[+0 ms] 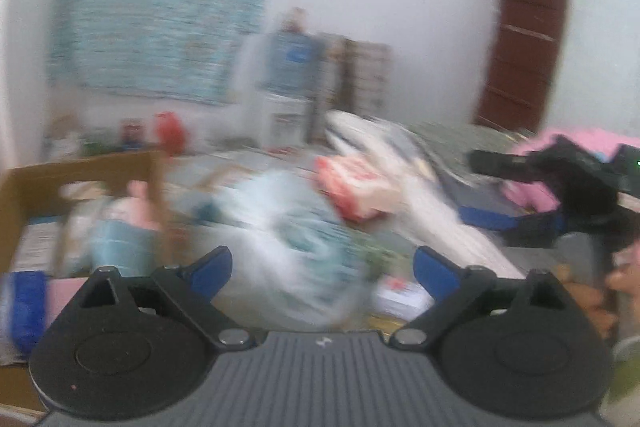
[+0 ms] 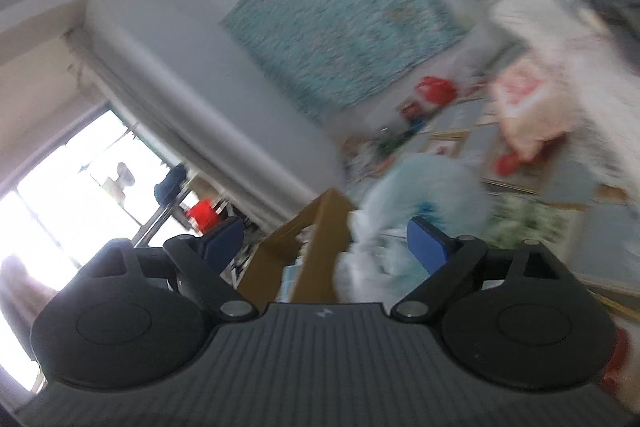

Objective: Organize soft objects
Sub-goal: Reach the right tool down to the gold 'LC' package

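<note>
box: cardboard box (image 1: pixel 80 171) at the left of the left wrist view, open top, already holding soft stuff. A pinkish plush-looking item (image 1: pixel 138 205) and some pale cloth show inside; too blurred to say exactly what.
bundle: pale blue-white soft bundle (image 1: pixel 288 239) lies right in front of the left gripper, just beside the box wall, outside it. In the right wrist view the same bundle (image 2: pixel 416 199) sits against the box corner (image 2: pixel 320 227).
still loose: red-and-white packet (image 1: pixel 352 187) beyond the bundle, white cloth (image 1: pixel 400 163) behind it, pink fabric (image 1: pixel 576 143) at far right. All on the patterned floor mat (image 2: pixel 560 163), none in the box.
progress: my read is partway. Some items boxed, several left. The blue-white bundle looks like the one in hand for this step, not yet in.
left gripper: (image 1: pixel 323 265) jaws spread wide, nothing between the pads; the bundle is ahead of them, not pinched. Pointing forward and somewhat down at the pile.
right gripper: (image 2: pixel 326 241) jaws wide too, empty; box edge and bundle show through the gap, no contact I can make out. View is rolled hard, so the hand is tilted; aimed near level toward the box corner. It also shows in the left wrist view, at the right (image 1: pixel 552 187), well apart from the bundle.
caveat: heavy motion blur in both views, fine contact not checkable.
</note>
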`<state>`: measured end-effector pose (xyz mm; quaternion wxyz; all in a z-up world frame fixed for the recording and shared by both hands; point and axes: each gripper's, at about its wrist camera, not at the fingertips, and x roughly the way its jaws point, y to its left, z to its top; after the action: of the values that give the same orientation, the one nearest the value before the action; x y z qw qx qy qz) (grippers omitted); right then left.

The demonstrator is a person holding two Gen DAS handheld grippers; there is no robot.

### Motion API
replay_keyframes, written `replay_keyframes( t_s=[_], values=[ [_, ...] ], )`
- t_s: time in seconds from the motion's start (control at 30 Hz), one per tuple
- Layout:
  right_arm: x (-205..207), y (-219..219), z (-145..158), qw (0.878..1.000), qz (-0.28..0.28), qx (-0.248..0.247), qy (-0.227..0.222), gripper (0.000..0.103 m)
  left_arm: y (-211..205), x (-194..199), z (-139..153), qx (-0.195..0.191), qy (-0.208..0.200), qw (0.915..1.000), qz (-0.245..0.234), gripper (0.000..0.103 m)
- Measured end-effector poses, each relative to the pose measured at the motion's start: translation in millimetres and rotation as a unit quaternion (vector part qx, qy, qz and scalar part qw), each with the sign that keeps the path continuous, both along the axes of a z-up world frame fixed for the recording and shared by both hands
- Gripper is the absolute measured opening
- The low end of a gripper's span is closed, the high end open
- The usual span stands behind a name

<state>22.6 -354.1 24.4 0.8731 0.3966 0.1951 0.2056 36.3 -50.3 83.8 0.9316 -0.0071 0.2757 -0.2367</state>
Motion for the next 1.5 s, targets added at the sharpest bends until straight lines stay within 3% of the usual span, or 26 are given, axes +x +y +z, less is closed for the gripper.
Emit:
replay_keyframes(
  t_s=[0.17, 0.3, 0.5, 0.83, 1.13, 1.3, 1.5],
  values=[
    [-34, -21, -39, 0.998, -0.045, 0.017, 0.038, 0.089, -59, -15, -21, 0.026, 0.015, 0.9955, -0.090, 0.098],
    [-50, -35, -69, 0.995, -0.061, 0.040, 0.061, 0.089, -100, -21, -46, 0.077, 0.023, 0.9897, -0.119, 0.098],
    [-53, -40, -93, 0.993, -0.069, 0.052, 0.077, 0.089, -129, -20, -79, 0.142, 0.014, 0.9832, -0.114, 0.098],
    [-33, -30, -120, 0.991, -0.027, 0.058, 0.115, 0.089, -129, 2, -117, 0.193, 0.038, 0.9780, -0.070, 0.096],
    [-20, -5, -144, 0.987, 0.008, 0.059, 0.152, 0.089, -122, 35, -144, 0.185, 0.099, 0.9768, -0.044, 0.074],
    [-16, 2, -149, 0.986, 0.006, 0.051, 0.161, 0.088, -115, 41, -150, 0.155, 0.126, 0.9788, -0.045, 0.057],
    [-16, 8, -147, 0.986, -0.006, 0.026, 0.164, 0.080, -113, 31, -145, 0.145, 0.142, 0.9776, -0.056, 0.055]
  ],
)
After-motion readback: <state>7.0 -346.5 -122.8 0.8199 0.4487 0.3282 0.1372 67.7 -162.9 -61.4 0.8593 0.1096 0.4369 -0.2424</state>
